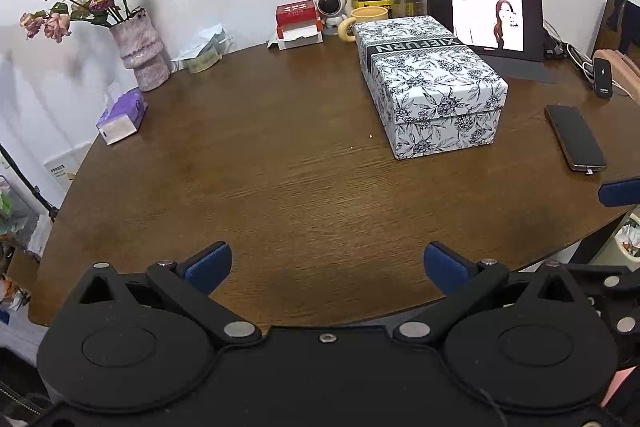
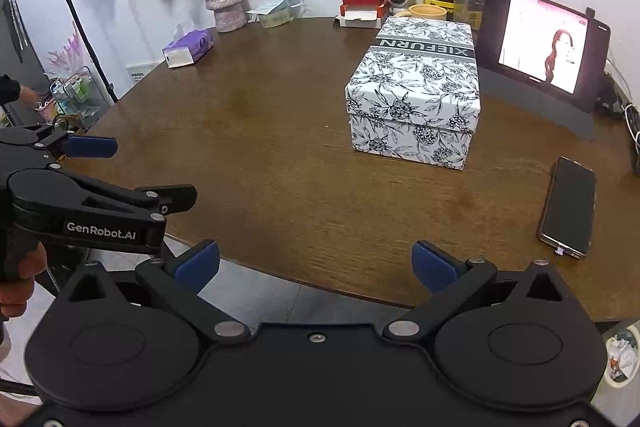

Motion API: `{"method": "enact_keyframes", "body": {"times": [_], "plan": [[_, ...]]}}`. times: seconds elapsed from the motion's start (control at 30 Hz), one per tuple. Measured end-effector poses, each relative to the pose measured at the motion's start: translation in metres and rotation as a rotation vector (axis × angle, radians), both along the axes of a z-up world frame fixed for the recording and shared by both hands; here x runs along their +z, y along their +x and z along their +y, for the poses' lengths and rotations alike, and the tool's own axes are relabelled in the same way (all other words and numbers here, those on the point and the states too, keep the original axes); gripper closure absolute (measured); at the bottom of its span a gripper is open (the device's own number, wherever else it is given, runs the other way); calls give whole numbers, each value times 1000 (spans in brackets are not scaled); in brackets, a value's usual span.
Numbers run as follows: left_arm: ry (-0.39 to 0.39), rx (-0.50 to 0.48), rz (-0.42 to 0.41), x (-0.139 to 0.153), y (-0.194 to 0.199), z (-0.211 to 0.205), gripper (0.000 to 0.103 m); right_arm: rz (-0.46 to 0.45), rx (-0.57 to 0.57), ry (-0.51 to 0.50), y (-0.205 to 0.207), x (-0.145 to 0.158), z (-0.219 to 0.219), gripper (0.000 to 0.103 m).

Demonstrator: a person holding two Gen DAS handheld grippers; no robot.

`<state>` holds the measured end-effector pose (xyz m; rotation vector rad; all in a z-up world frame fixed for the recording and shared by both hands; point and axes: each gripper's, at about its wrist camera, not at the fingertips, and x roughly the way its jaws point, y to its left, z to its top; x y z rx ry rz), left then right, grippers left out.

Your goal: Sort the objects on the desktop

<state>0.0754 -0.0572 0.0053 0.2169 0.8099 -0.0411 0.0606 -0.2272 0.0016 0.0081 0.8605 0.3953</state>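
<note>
A rectangular lidded cardboard box with a black-and-white leaf print (image 1: 432, 83) sits on the round brown wooden counter (image 1: 260, 179), right of centre. To its right, near the counter's edge, a black smartphone (image 1: 575, 137) lies flat. Behind the box a propped black tablet (image 1: 486, 15) stands at the right, and a yellow ceramic mug (image 1: 366, 19) just behind its far corner. Left of the mug is a red-and-white carton (image 1: 298, 21). At the far left stands a mottled pink vase of dried roses (image 1: 138, 49), with a purple tissue pack (image 1: 122, 115) in front of it.
</note>
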Motion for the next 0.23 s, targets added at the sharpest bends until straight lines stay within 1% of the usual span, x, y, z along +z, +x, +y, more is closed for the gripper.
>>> {"method": "enact_keyframes", "body": {"times": [0.23], "plan": [[-12,-17,6,-2,-1,-2,0,9,-2,1,0,-3,-1,0]]}}
